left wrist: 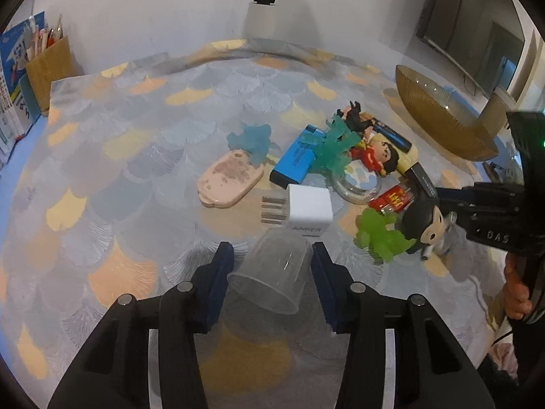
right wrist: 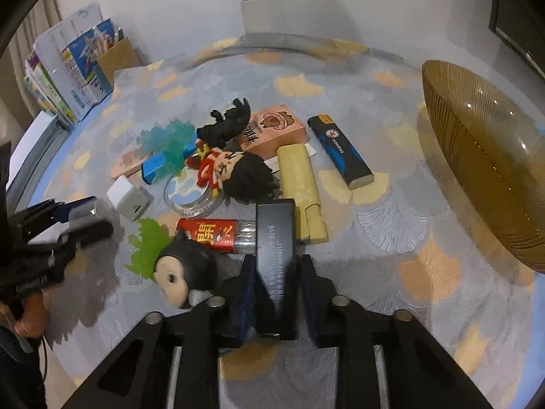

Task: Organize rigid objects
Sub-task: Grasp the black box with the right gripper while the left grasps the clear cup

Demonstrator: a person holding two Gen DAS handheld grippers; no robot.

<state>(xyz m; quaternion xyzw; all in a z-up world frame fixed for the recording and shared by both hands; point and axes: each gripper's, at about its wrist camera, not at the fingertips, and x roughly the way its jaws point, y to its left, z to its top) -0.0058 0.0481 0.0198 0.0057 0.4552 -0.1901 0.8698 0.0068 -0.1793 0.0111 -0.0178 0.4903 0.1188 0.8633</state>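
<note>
Left tongs (left wrist: 272, 272) clamped a clear cup (left wrist: 270, 274); right tongs (right wrist: 277, 293) clamped a black box (right wrist: 276, 255); the bowl (right wrist: 477, 156) looked empty, so sorting had barely begun; clutter covered the worktop (right wrist: 391, 272).

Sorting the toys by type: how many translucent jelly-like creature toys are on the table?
3. A blue one beside the pink case, a teal one on the blue box, a green one by the black-haired figurine. The pile may hide more.
</note>
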